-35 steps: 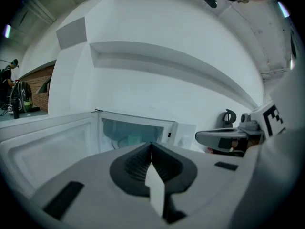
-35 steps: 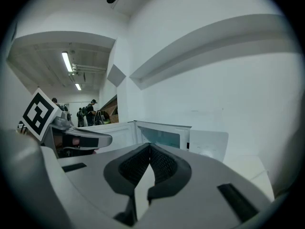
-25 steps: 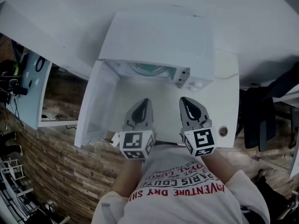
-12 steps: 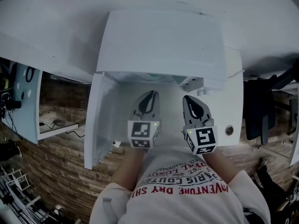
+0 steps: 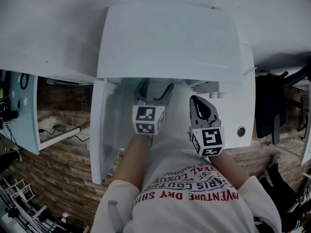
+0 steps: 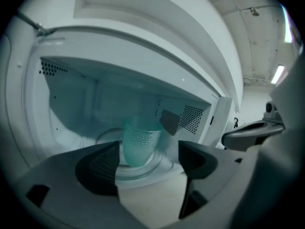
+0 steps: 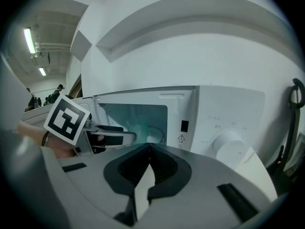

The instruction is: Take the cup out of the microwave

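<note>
A translucent teal cup [image 6: 139, 146] stands upright on the glass turntable [image 6: 157, 163] inside the white microwave [image 5: 170, 38]. The microwave's door [image 5: 104, 130] hangs open to the left. My left gripper [image 5: 155, 89] is at the mouth of the cavity, its jaws opening. In the left gripper view the left gripper [image 6: 148, 152] has nothing between its pads, and the cup stands just beyond the tips, untouched. My right gripper [image 5: 194, 101] hangs shut and empty in front of the control panel. The right gripper view shows the right gripper [image 7: 149, 149] and, to its left, the left gripper [image 7: 112, 137].
The control panel with a round knob [image 7: 228, 140] is right of the cavity. A small round fitting [image 5: 241, 131] sits in the white table right of the microwave. A dark chair [image 5: 272, 106] stands further right. A pale desk [image 5: 24, 110] is at the left, above a brick-pattern floor.
The left gripper has moved forward to the microwave's mouth and its jaws have opened. The right gripper moved forward a little and stays shut. The microwave fills more of the head view.
</note>
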Motion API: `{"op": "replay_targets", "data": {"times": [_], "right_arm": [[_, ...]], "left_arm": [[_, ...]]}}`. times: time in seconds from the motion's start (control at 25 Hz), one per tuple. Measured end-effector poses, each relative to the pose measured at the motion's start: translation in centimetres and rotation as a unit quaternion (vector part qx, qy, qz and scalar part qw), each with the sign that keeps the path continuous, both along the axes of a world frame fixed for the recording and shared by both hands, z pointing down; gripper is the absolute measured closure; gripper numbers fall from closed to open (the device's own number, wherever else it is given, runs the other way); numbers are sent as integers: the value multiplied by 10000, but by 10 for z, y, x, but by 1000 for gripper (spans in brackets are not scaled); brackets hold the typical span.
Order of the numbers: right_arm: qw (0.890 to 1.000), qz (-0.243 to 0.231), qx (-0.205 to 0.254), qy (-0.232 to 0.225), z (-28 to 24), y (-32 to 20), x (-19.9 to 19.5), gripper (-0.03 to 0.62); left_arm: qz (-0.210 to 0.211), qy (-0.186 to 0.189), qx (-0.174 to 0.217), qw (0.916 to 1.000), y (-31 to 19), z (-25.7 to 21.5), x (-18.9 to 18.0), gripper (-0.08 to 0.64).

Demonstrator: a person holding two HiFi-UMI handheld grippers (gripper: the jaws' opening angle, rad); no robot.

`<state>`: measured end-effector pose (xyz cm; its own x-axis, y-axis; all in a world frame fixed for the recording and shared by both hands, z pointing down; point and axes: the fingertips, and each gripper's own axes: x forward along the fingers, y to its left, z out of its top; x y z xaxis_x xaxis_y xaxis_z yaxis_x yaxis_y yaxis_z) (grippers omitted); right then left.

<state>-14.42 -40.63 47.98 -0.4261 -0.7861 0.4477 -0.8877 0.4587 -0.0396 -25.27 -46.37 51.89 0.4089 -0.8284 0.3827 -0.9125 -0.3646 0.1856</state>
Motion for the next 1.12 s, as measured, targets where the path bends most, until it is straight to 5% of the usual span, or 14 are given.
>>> {"op": "replay_targets", "data": {"times": [0.24,0.44,1.12], "right_arm": [[9998,94,-174,13,8,2,-1,580],[9997,157,-206,44,9,2,1,581],[9990,289,-332,30,15,0,12,581]], "left_arm": [[109,-266,192,9994,-27,17,3,140],[176,-721,346,9966,-42,20,4,140],[272,-1217,762,9893,-63,23,11,187]]}}
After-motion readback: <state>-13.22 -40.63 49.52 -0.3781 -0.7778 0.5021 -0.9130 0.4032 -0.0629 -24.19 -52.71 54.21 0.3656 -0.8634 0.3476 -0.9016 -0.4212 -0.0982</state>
